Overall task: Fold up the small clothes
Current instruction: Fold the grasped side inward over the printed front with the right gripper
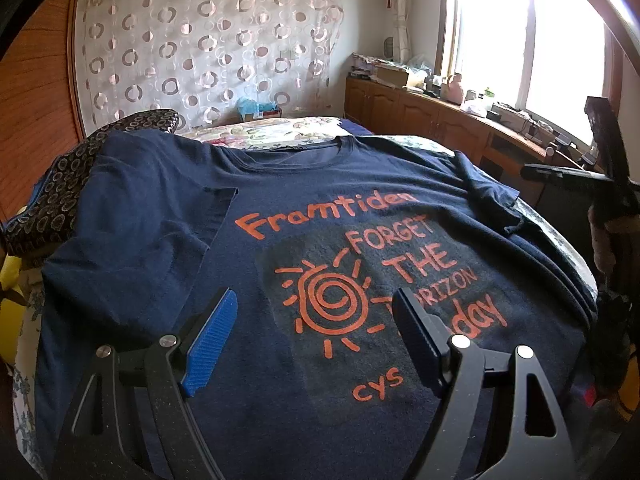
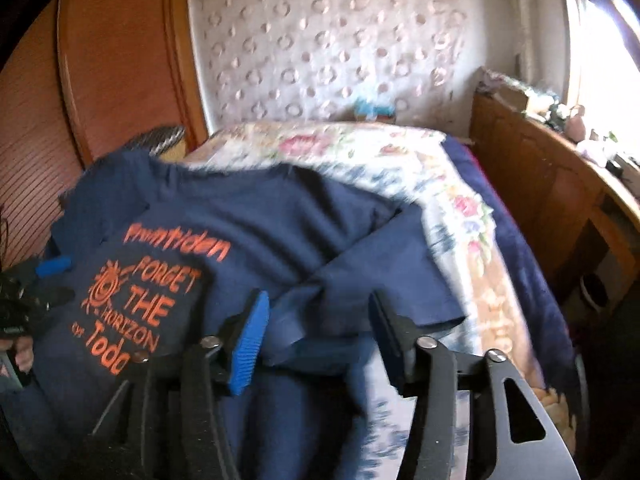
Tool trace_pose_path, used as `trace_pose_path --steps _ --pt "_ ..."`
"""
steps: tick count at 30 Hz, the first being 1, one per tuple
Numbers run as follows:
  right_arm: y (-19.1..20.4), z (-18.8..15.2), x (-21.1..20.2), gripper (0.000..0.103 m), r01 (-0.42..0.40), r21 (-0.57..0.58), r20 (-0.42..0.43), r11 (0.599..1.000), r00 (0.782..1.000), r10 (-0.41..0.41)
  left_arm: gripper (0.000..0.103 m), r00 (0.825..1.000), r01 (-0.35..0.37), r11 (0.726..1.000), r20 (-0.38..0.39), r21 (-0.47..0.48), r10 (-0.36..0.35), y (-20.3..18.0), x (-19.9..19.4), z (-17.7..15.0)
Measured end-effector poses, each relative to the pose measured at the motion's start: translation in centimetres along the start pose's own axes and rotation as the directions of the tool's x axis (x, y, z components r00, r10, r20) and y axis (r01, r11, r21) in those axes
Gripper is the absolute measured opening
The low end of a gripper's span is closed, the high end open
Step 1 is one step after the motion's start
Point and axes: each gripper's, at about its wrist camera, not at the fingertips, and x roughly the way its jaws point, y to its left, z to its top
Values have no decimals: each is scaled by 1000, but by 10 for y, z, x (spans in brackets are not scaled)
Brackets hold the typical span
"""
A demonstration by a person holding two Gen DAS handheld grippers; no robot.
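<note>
A navy T-shirt (image 1: 280, 208) with orange print lies spread face up on the bed, collar at the far end. My left gripper (image 1: 316, 304) is open and empty, hovering over the printed chest. The shirt also shows in the right wrist view (image 2: 256, 216), blurred. My right gripper (image 2: 318, 306) is open over the shirt's right sleeve (image 2: 360, 280), which lies partly folded and rumpled; nothing is held. The left gripper (image 2: 48, 276) shows at the left edge of the right wrist view. The right gripper's body (image 1: 608, 168) shows at the right edge of the left wrist view.
A floral bedspread (image 2: 452, 200) covers the bed. A dark patterned cushion (image 1: 60, 184) lies left of the shirt. A wooden cabinet (image 1: 432, 116) with clutter runs under the window on the right. A wooden wardrobe (image 2: 120, 60) stands at left.
</note>
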Motion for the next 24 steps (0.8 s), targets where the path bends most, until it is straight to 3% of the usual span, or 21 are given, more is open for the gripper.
trace_pose_path --steps 3,6,12,17,20,24 --pt "-24 0 -1 56 26 44 1 999 1000 -26 80 1000 -1 1000 0 0 1 0 0 0" --pt "-46 -5 18 56 102 57 -68 993 993 -98 80 1000 0 1000 1 0 0 1 0 0" --pt "-73 -10 49 56 128 105 -176 986 978 -108 81 1000 -1 1000 -1 -5 1 0 0 0" --pt "-70 -6 52 54 126 87 -192 988 975 -108 81 1000 1 1000 -1 -6 -1 0 0 0" --pt "-54 4 66 18 94 59 -191 994 978 -81 81 1000 -1 1000 -1 -6 1 0 0 0" --pt "-39 7 69 6 93 -15 -190 996 977 -94 81 1000 -1 1000 -1 -6 1 0 0 0"
